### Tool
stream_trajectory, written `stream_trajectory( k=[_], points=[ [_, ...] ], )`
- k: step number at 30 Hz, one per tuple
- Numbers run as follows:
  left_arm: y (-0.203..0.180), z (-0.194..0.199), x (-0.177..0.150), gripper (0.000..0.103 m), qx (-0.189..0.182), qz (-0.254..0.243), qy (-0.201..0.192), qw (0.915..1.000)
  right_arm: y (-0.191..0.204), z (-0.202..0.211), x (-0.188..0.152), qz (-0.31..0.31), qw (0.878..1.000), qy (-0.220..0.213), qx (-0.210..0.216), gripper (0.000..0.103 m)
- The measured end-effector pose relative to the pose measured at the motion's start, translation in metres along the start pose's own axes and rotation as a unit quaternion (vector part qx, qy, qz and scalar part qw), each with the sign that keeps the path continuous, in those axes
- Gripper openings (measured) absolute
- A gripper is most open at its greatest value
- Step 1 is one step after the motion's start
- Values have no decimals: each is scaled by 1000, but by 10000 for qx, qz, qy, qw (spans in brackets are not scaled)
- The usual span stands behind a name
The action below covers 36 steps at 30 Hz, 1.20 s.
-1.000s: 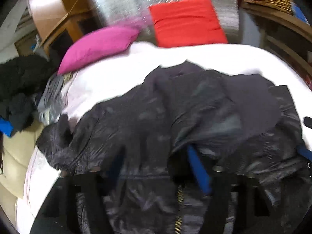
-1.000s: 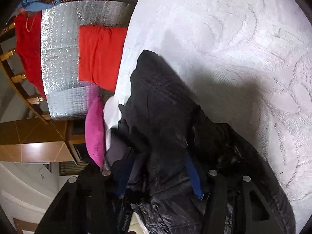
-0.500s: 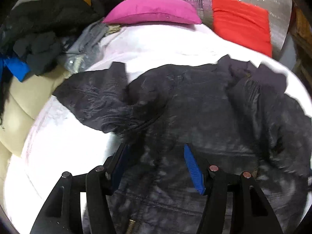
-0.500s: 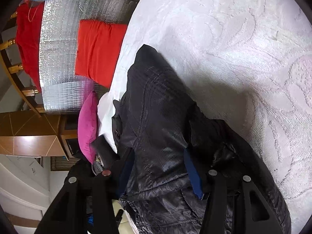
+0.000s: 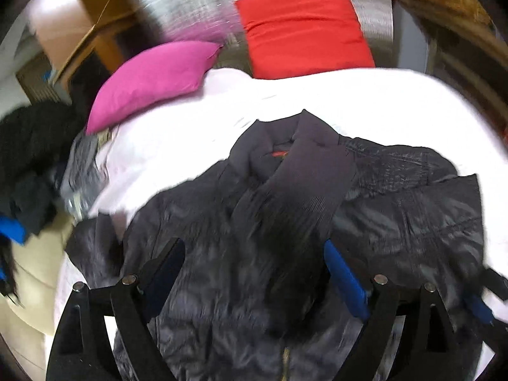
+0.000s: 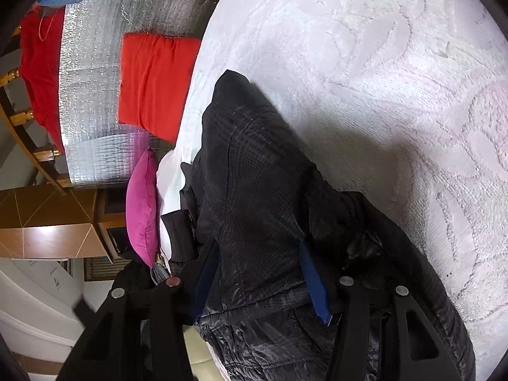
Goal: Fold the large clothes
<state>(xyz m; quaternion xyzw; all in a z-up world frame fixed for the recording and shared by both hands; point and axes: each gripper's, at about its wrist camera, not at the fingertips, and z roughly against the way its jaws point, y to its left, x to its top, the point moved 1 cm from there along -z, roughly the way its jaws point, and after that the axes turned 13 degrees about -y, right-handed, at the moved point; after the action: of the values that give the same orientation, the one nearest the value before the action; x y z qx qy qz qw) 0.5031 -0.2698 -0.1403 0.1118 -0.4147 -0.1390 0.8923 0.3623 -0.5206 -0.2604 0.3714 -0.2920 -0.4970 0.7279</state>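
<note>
left gripper (image 5: 254,273) released, jaws just opened above jacket (image 5: 285,222) | right gripper (image 6: 257,273) grasping jacket edge | step: flattening on bed (image 6: 381,79) | next: regrasp sleeve, fold inward

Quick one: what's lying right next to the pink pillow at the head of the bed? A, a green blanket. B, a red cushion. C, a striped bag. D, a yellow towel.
B: a red cushion leans against the silver backing just right of the pink pillow, beyond the dark jacket.
</note>
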Motion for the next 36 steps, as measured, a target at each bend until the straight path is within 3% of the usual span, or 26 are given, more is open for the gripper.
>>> stream_trajectory(
  k=[6,10,11,12,13,16,22,25,27,31,36],
  points=[
    [-35,-47,5,89,706,-558,258,9956,4,-3,-1,137,9999,8,-77,57],
    [-24,-49,2,88,596,-341,93,9976,5,-6,-1,193,9997,22,-129,57],
    [-18,-47,1,77,557,-307,6,9980,5,-6,-1,211,9997,22,-141,57],
    [-15,-46,0,52,456,-260,-26,9986,6,-6,-2,214,9997,16,-147,57],
    [-10,-46,-1,41,370,-198,-10,9991,6,-5,-2,226,9996,5,-154,57],
    [18,-34,-8,35,-13,295,-69,9995,7,-4,-4,298,9994,-28,-177,57],
    [76,-2,-39,33,-337,678,-191,9970,5,-2,-5,338,9993,-36,-170,57],
    [114,2,-66,33,-431,947,17,9946,3,-1,-5,341,9993,-43,-160,57],
    [141,-2,-87,34,-328,1066,280,9934,3,0,-6,356,9992,-63,-168,57],
    [179,-6,-116,50,-122,1252,548,9905,5,4,-10,420,9989,-119,-191,57],
    [218,-1,-142,51,69,1575,655,9853,12,17,-17,522,9982,-311,-20,57]
  ],
)
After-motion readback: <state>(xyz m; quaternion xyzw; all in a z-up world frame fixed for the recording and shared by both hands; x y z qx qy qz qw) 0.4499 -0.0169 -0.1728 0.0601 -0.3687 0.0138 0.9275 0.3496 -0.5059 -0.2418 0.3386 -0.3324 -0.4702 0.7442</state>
